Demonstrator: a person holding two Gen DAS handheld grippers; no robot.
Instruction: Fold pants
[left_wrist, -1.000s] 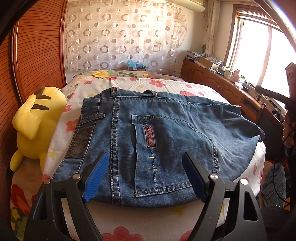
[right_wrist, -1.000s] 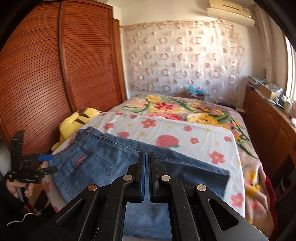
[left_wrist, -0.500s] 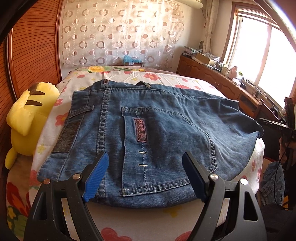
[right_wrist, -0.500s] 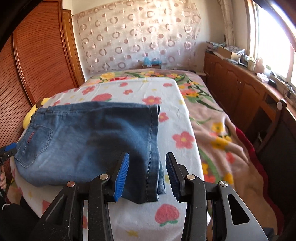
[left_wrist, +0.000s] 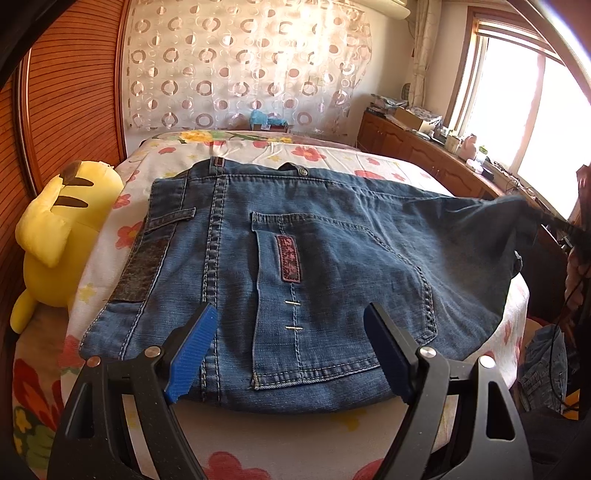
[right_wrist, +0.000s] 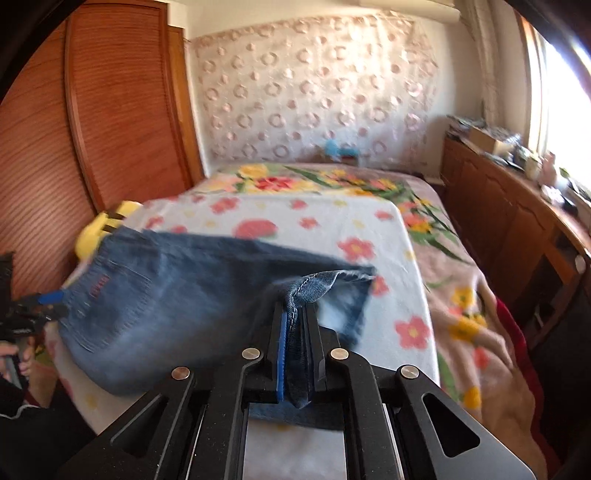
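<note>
Blue denim pants (left_wrist: 332, 240) lie folded on the bed, back pocket up and waistband at the far side. My left gripper (left_wrist: 290, 310) hovers open over their near edge, its blue pads apart and holding nothing. In the right wrist view the leg end of the pants (right_wrist: 166, 295) is lifted off the sheet. There my right gripper (right_wrist: 295, 308) is closing, and its pads press on the hem fold between them. From the left wrist view, the right gripper (left_wrist: 565, 225) shows at the far right, pulling the denim corner up.
A yellow plush toy (left_wrist: 55, 236) leans at the bed's left side beside a wooden wardrobe (right_wrist: 110, 110). The floral sheet (left_wrist: 295, 443) covers the bed. A wooden cabinet (left_wrist: 424, 155) with clutter runs under the window. More denim (left_wrist: 543, 365) lies on the floor at the right.
My right gripper opened beside the leg hem, then closed on it and raised it; the pants' right end now lifts off the bed. The left gripper stays open in place.
</note>
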